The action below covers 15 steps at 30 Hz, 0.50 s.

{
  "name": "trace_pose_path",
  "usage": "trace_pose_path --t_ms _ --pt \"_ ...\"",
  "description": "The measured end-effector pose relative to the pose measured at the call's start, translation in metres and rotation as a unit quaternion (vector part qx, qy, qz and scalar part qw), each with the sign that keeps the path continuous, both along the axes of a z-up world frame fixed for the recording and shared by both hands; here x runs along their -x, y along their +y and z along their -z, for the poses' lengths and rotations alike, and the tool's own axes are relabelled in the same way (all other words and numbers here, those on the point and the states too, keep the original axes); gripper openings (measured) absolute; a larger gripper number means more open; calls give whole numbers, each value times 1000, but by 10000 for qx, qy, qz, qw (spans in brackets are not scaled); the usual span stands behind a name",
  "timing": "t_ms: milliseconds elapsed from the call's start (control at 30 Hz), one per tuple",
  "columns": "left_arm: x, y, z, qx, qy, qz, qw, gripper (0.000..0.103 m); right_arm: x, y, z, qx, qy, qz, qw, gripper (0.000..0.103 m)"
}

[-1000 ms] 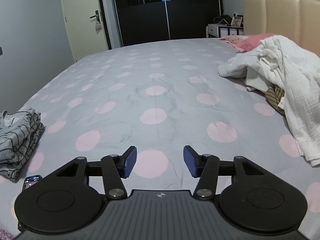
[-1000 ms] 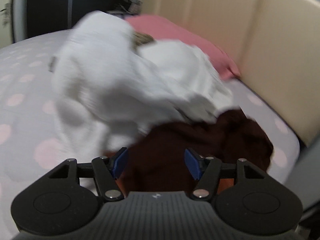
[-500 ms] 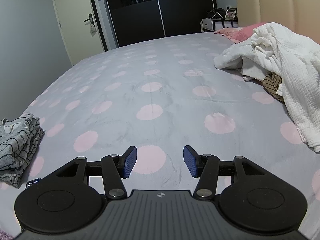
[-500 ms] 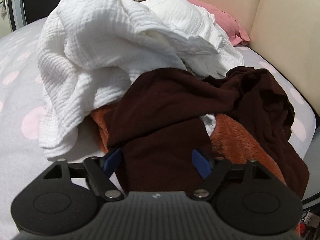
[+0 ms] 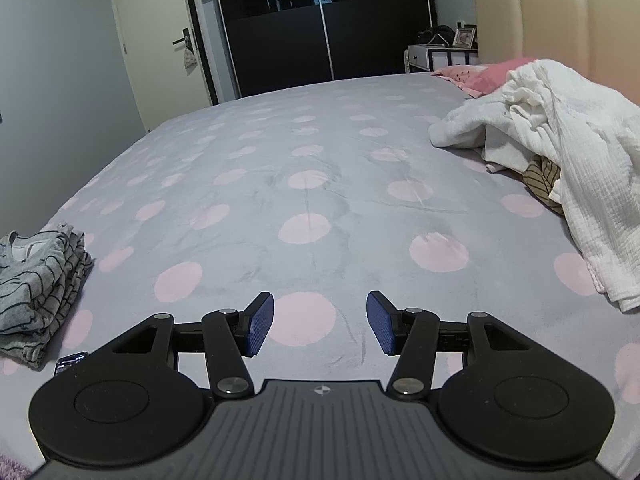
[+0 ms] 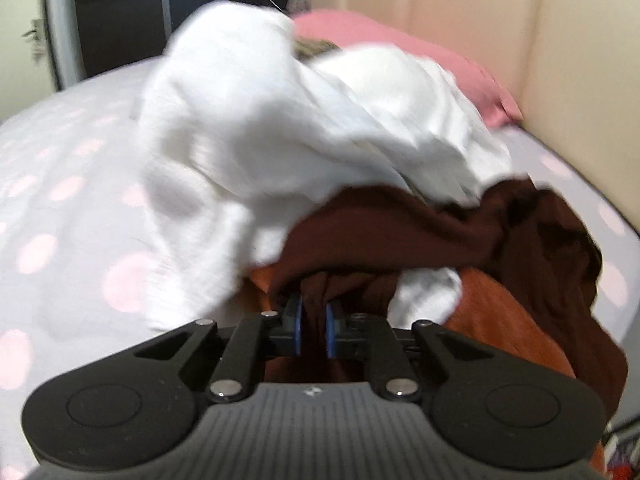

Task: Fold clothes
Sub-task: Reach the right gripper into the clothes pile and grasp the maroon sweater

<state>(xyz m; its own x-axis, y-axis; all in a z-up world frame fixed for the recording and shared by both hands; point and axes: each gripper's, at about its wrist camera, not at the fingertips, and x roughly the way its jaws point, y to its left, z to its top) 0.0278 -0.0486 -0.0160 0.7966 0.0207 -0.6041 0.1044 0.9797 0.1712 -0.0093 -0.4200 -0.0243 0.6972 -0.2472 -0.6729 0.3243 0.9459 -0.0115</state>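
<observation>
Dark maroon garment (image 6: 432,232) lies crumpled on the near edge of the clothes heap, at the headboard end of the bed, partly over an orange fleecy piece (image 6: 500,320) and w/ a bit of white cloth poking out between them. Right gripper (image 6: 314,330) has just been closing and now pinches a bunched fold of the maroon fabric; blue pads (image 6: 297,330) almost together w/ the cloth squeezed between. Right wrist view is motion-blurred, so fabric detail is soft. Behind and left of the maroon piece, a big white crinkled garment (image 6: 248,128) is draped over the heap; a brownish item peeks from under it in the left wrist view (image 5: 542,178). Pink pillow (image 6: 420,64) sits past the heap against the beige padded headboard (image 6: 520,20). Left gripper (image 5: 320,322) hovers low over the bare grey bedspread w/ pink dots (image 5: 280,168), jaws apart about midway, nothing between them. Folded grey striped garment (image 5: 36,288) sits at the bed's left edge, well apart from the heap; a small shiny object (image 5: 72,360) just beside it, too small to ID. Far side: dark sliding wardrobe (image 5: 320,20), pale door (image 5: 160,52), nightstand (image 5: 440,54).
</observation>
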Motion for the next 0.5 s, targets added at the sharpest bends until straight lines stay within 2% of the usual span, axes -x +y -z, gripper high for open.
trace_pose_path --t_ms 200,333,500 --pt "2 4 -3 30 -24 12 10000 50 3 25 -39 -526 -629 -433 9957 13" --pt "5 8 -8 68 -110 15 9999 50 6 47 -71 -927 -1105 -925 9852 13" --pt "10 15 -13 123 -172 -8 9998 50 3 88 -112 -1070 -1589 -1638 9677 13"
